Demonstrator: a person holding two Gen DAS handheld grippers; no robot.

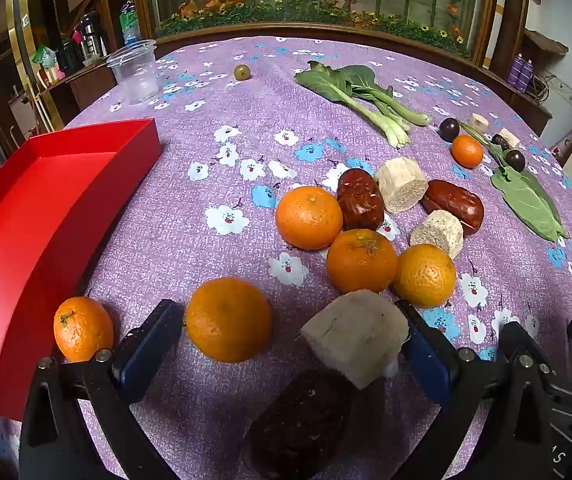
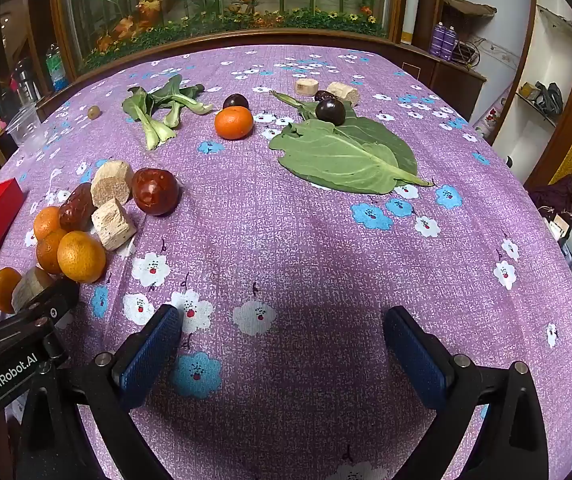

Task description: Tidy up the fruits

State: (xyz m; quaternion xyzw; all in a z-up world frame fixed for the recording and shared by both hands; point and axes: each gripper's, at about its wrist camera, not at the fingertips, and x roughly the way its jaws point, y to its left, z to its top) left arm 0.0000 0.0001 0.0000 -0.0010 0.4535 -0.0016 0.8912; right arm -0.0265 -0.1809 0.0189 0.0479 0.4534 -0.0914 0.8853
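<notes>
My left gripper (image 1: 290,320) is open, low over the table. Between its fingers lie a tangerine (image 1: 228,319), a pale cut chunk (image 1: 356,336) and a dark date (image 1: 300,424). Another tangerine (image 1: 83,329) lies outside the left finger, beside the red tray (image 1: 38,208). Three tangerines (image 1: 360,260), red dates (image 1: 360,199) and pale chunks (image 1: 400,184) are clustered ahead. My right gripper (image 2: 282,332) is open and empty above bare cloth. A lone tangerine (image 2: 233,122) and dark plums (image 2: 330,111) lie farther off.
Bok choy (image 1: 366,96) and a large green leaf (image 2: 346,152) lie on the purple flowered cloth (image 2: 286,240). A clear plastic cup (image 1: 134,70) and a small green fruit (image 1: 241,71) stand far back. A glass cabinet edges the table's far side.
</notes>
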